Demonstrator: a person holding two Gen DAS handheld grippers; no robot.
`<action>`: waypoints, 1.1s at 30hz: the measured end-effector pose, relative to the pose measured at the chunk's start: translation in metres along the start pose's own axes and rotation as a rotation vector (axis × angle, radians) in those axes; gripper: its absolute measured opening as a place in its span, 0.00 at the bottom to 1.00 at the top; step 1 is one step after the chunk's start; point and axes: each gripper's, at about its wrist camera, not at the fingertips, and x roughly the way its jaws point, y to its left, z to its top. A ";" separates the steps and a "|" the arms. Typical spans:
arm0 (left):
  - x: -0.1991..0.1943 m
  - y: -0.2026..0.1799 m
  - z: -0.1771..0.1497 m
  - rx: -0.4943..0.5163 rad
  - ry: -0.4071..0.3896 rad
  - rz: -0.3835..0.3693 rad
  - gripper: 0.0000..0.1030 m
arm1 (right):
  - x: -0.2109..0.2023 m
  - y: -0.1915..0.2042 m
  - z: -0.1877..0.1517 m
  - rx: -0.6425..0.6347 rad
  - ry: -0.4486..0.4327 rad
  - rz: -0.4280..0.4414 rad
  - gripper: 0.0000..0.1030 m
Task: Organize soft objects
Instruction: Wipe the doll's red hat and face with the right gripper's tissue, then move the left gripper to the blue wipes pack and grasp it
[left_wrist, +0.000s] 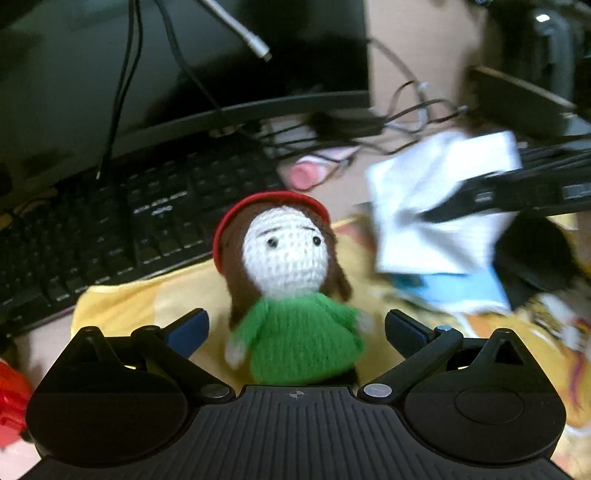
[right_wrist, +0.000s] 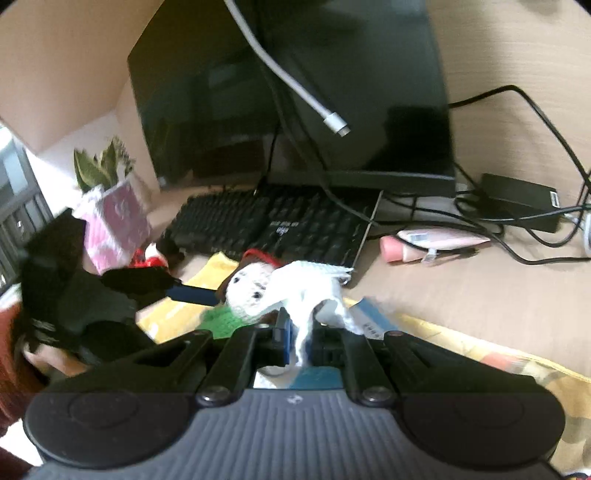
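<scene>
A crocheted doll (left_wrist: 291, 280) with a red hat, brown hair and a green sweater stands upright on a yellow cloth (left_wrist: 147, 299). My left gripper (left_wrist: 297, 328) is open, with the doll's body between its blue-padded fingers and a gap on each side. My right gripper (right_wrist: 301, 339) is shut on a white knitted cloth (right_wrist: 310, 284), which hangs above the yellow cloth. In the right wrist view the doll's head (right_wrist: 247, 291) shows just behind that cloth. In the left wrist view the white cloth (left_wrist: 443, 199) hangs to the doll's right, in the right gripper (left_wrist: 432, 214).
A black keyboard (right_wrist: 280, 225) and a dark monitor (right_wrist: 295, 92) stand behind the doll, with cables trailing to a power brick (right_wrist: 517, 199). A pink tube (right_wrist: 436, 243) lies on the desk. A plant in pink wrap (right_wrist: 114, 221) stands at the left. A blue and white packet (left_wrist: 454, 288) lies on the yellow cloth.
</scene>
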 end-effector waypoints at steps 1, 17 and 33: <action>0.005 0.000 0.003 -0.012 0.002 0.009 1.00 | -0.002 -0.002 0.001 0.000 -0.008 0.002 0.09; -0.013 0.035 -0.003 -0.088 0.019 0.095 0.68 | -0.012 -0.006 0.002 -0.002 -0.040 -0.002 0.13; -0.047 -0.026 0.033 0.014 -0.109 -0.109 0.96 | -0.030 -0.023 0.010 0.062 -0.102 -0.050 0.13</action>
